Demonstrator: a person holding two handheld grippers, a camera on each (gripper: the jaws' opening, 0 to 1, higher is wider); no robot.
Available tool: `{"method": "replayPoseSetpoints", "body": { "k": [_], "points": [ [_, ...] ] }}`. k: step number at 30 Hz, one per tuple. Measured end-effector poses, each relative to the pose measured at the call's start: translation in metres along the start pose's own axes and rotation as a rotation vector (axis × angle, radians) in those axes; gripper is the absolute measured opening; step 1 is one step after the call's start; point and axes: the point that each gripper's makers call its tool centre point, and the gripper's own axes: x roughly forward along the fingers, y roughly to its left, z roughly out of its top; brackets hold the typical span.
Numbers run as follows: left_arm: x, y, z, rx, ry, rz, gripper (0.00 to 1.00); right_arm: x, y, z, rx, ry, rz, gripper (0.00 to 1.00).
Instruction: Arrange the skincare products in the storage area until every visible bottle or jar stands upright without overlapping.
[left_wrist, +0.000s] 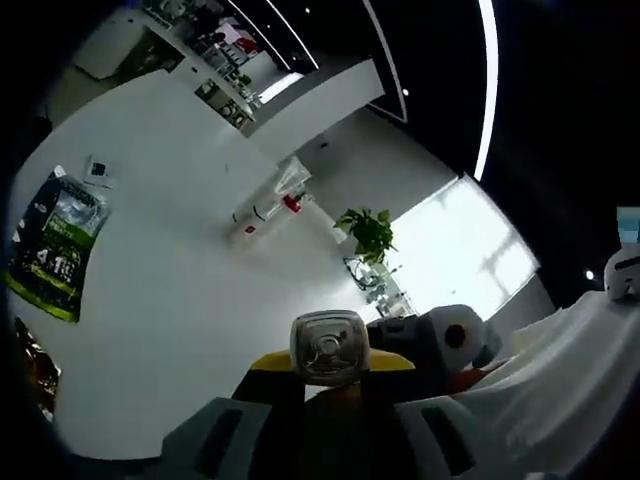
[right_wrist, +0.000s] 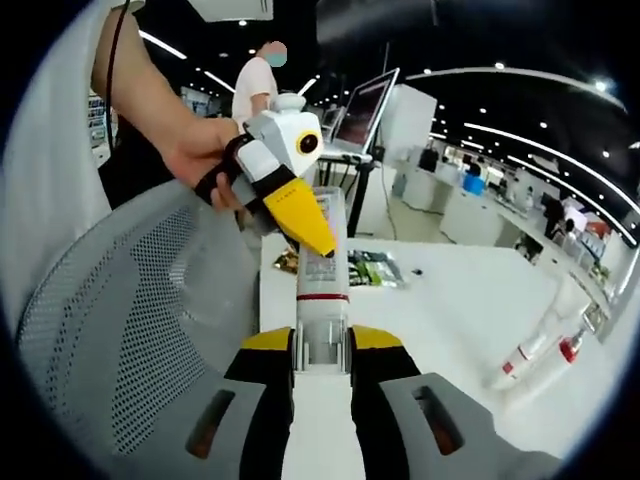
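A white skincare bottle (right_wrist: 322, 265) with a printed label and a red band is held up in the air between both grippers. In the right gripper view my right gripper (right_wrist: 322, 348) is shut on its pale cap end, at the bottom. The left gripper (right_wrist: 303, 222), in a person's hand (right_wrist: 195, 150), comes in from the upper left, its yellow jaws against the bottle's far end. In the left gripper view my left gripper (left_wrist: 330, 368) is shut on the same bottle (left_wrist: 327, 348), seen end-on. The right gripper (left_wrist: 450, 340) sits just behind it, to the right.
A white table (right_wrist: 450, 300) carries two lying tubes (right_wrist: 530, 362), one with a red cap, and green packets (right_wrist: 372, 268). A grey mesh chair (right_wrist: 130, 330) is at the left. A laptop (right_wrist: 365, 108) and a standing person (right_wrist: 262, 85) are behind. The left gripper view shows a plant (left_wrist: 370, 232).
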Motion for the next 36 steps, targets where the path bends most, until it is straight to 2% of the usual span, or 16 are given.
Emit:
{"method": "replayPoseSetpoints", "body": {
  "k": [2, 5, 9, 14, 17, 19, 22, 25, 29, 30, 32, 33, 34, 35, 36],
  "points": [
    [-0.001, -0.001, 0.0, -0.004, -0.003, -0.005, 0.21, 0.0, 0.0, 0.0, -0.005, -0.003, -0.004, 0.19],
    [0.0, -0.002, 0.001, -0.059, -0.002, -0.028, 0.22, -0.003, -0.001, 0.001, -0.026, 0.003, -0.009, 0.18],
    [0.0, -0.003, 0.0, -0.05, 0.003, -0.039, 0.22, -0.004, -0.002, 0.0, -0.081, 0.02, -0.02, 0.18],
    [0.001, -0.002, -0.003, -0.032, 0.017, -0.035, 0.25, -0.005, 0.003, 0.0, -0.09, 0.028, -0.006, 0.17],
    [0.0, 0.001, -0.003, -0.034, 0.014, -0.021, 0.27, -0.002, 0.014, 0.0, -0.168, 0.049, 0.027, 0.17],
    [0.0, -0.002, -0.006, -0.043, 0.033, -0.04, 0.27, -0.001, 0.017, 0.001, -0.16, 0.046, 0.031, 0.17],
    [0.002, -0.003, -0.007, -0.019, 0.027, -0.027, 0.27, -0.002, 0.011, 0.0, -0.158, 0.043, 0.014, 0.18],
    [0.002, -0.003, -0.007, -0.029, 0.032, -0.027, 0.27, -0.002, 0.009, 0.0, -0.184, 0.047, 0.004, 0.18],
    [0.003, -0.004, -0.006, -0.013, 0.031, -0.024, 0.26, -0.002, 0.006, 0.0, -0.17, 0.038, 0.004, 0.18],
    [0.003, -0.004, -0.006, -0.008, 0.03, -0.022, 0.26, -0.001, 0.007, 0.0, -0.145, 0.031, 0.009, 0.19],
    [0.002, -0.003, -0.005, -0.009, 0.028, -0.021, 0.26, 0.0, 0.013, 0.002, 0.017, 0.006, 0.053, 0.2],
    [0.0, -0.003, -0.002, -0.011, 0.012, -0.023, 0.26, 0.0, 0.014, 0.01, 0.149, -0.038, 0.081, 0.21],
    [0.0, -0.003, 0.001, -0.015, -0.002, -0.025, 0.26, -0.002, 0.011, 0.014, 0.228, -0.068, 0.085, 0.24],
    [-0.001, -0.004, 0.005, -0.033, -0.023, -0.032, 0.26, -0.004, 0.001, 0.019, 0.296, -0.1, 0.052, 0.28],
    [-0.003, -0.002, 0.009, -0.036, -0.046, -0.031, 0.26, -0.005, -0.003, 0.021, 0.327, -0.119, 0.04, 0.33]
  ]
}}
